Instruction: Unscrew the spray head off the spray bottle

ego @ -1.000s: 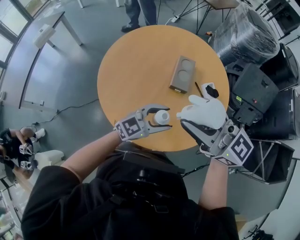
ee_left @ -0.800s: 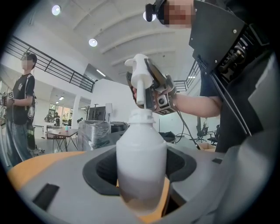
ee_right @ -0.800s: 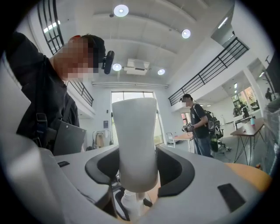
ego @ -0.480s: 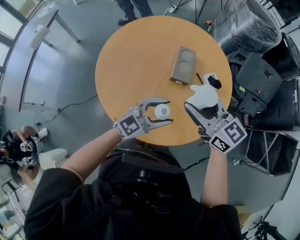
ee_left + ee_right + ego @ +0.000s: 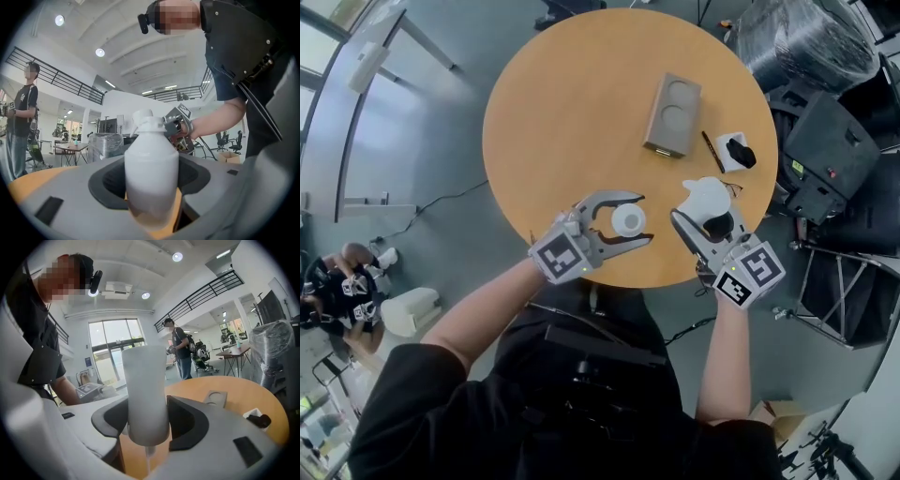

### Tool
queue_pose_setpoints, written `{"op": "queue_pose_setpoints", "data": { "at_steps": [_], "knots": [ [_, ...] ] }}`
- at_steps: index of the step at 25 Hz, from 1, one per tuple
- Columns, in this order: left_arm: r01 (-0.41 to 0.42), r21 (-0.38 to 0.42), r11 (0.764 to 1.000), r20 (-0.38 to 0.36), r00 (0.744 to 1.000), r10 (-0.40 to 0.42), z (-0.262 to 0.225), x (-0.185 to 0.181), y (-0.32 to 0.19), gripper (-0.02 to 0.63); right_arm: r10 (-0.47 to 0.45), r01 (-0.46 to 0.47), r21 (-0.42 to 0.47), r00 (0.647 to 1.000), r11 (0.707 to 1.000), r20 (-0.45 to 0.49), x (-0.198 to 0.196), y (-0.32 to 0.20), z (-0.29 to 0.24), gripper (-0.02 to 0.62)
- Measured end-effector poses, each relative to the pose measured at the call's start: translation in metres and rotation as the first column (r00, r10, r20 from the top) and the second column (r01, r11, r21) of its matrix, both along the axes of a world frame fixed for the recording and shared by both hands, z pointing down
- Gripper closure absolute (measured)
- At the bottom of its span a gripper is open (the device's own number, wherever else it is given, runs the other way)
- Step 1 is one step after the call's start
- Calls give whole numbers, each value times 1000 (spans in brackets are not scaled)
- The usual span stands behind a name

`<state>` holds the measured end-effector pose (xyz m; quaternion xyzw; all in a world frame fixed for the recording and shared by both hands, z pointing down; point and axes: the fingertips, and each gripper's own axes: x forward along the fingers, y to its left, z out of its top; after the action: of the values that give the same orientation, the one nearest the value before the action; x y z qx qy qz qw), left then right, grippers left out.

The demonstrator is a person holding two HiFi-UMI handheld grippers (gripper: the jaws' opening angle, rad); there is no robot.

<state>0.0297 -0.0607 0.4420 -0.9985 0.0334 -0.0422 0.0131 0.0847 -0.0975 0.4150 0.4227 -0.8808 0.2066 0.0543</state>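
The white spray bottle (image 5: 625, 220) stands upright with its neck bare near the front edge of the round wooden table (image 5: 562, 112). My left gripper (image 5: 642, 218) is shut on its body. In the left gripper view the bottle (image 5: 151, 159) fills the gap between the jaws (image 5: 152, 187). The white spray head (image 5: 705, 195) is off the bottle, just to its right, and my right gripper (image 5: 698, 212) is shut on it. In the right gripper view the spray head (image 5: 144, 390) sits between the pads and its thin dip tube (image 5: 148, 458) hangs below it.
A grey block with two round recesses (image 5: 675, 114) lies further back on the table. A dark pen (image 5: 712, 150) and a small white tray with a black object (image 5: 737, 152) sit near the right edge. Black wrapped equipment (image 5: 825, 47) crowds the floor at the right. A person (image 5: 21, 122) stands beyond the table.
My right gripper has come down with the spray head, from high up near the camera to beside the bottle. My left gripper and the bottle have sunk a little.
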Motion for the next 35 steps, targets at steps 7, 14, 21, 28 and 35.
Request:
{"op": "queue_pose_setpoints", "data": {
  "at_steps": [7, 14, 21, 28, 35],
  "knots": [
    [-2, -4, 1000, 6, 1000, 2, 50, 15, -15, 302, 42, -42, -81, 999, 996, 5, 13, -6, 78, 351],
    [27, -39, 999, 12, 1000, -27, 121, 30, -31, 302, 62, -56, -164, 997, 985, 35, 21, -10, 163, 351],
    [59, -62, 996, 36, 998, -57, 203, 40, -51, 302, 124, -121, -246, 992, 962, -7, 35, -14, 256, 351],
    [72, -57, 996, 18, 997, -71, 266, 53, -71, 302, 130, -152, -274, 987, 950, -95, 40, -24, 321, 351],
    [69, -33, 997, 52, 996, -67, 305, 68, -80, 302, 178, -218, -266, 970, 939, -168, 50, -31, 353, 351]
  ]
}}
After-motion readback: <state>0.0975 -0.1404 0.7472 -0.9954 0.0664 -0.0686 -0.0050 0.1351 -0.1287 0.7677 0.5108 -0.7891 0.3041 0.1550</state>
